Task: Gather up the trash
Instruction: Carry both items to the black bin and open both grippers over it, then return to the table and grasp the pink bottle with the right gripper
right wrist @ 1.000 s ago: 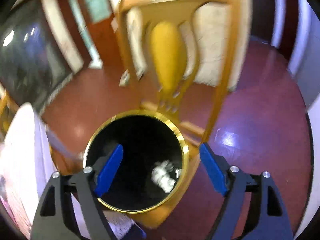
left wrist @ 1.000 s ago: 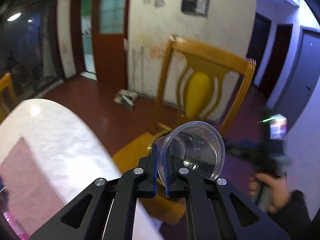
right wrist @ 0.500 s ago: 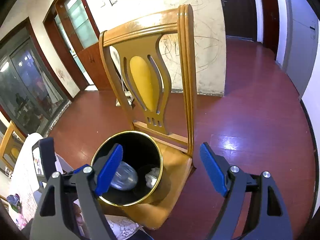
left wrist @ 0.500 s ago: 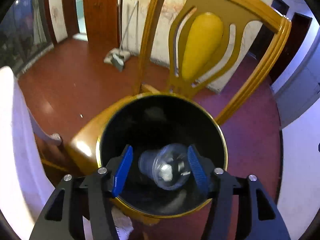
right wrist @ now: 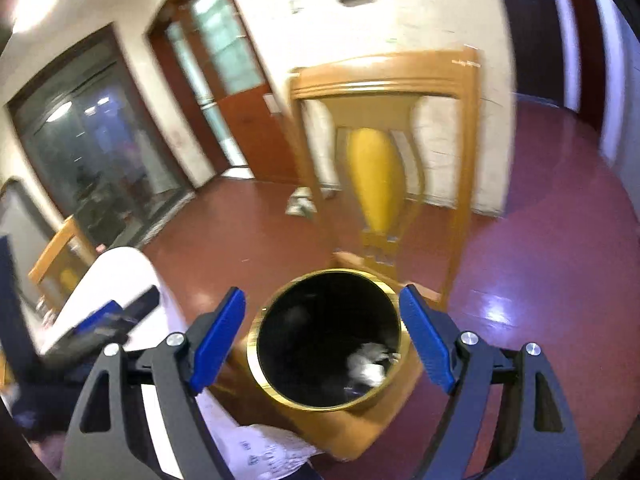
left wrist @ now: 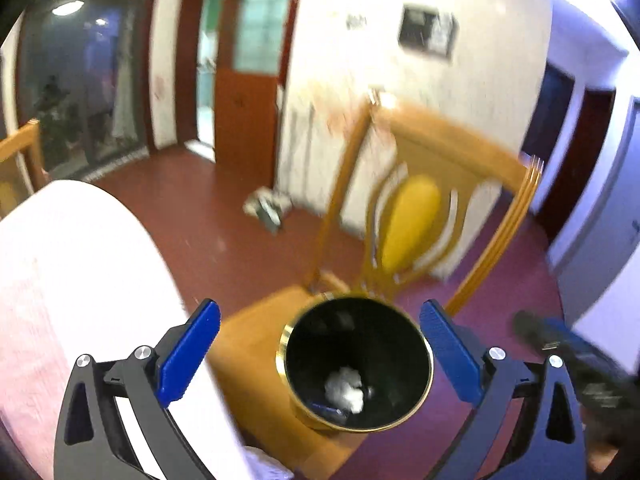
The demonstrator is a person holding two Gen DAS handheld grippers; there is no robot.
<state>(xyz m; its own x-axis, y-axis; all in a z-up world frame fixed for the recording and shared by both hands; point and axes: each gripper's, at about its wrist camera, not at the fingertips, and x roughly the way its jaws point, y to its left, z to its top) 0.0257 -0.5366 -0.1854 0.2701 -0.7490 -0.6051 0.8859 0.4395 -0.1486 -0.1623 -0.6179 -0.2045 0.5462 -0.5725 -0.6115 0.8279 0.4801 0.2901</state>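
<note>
A black bin with a gold rim [left wrist: 416, 336] stands on the seat of a yellow wooden chair [left wrist: 256, 344]. Crumpled white trash [left wrist: 345, 388] lies at its bottom. The bin rim also shows in the right wrist view [right wrist: 256, 344], with pale trash inside [right wrist: 370, 364]. My left gripper [left wrist: 320, 354] is open and empty, above and a little back from the bin. My right gripper [right wrist: 322, 336] is open and empty, close over the bin mouth. The clear cup is not clearly visible; both views are blurred.
A white round table [left wrist: 80, 264] with a pink cloth lies at the left, its edge close to the chair. The chair back [right wrist: 384, 92] rises behind the bin. A dustpan [left wrist: 266, 208] lies on the red floor by the wall. Doors stand behind.
My left gripper opened and dropped the clear cup into the bin, then pulled back and up. My right gripper moved in closer over the bin mouth.
</note>
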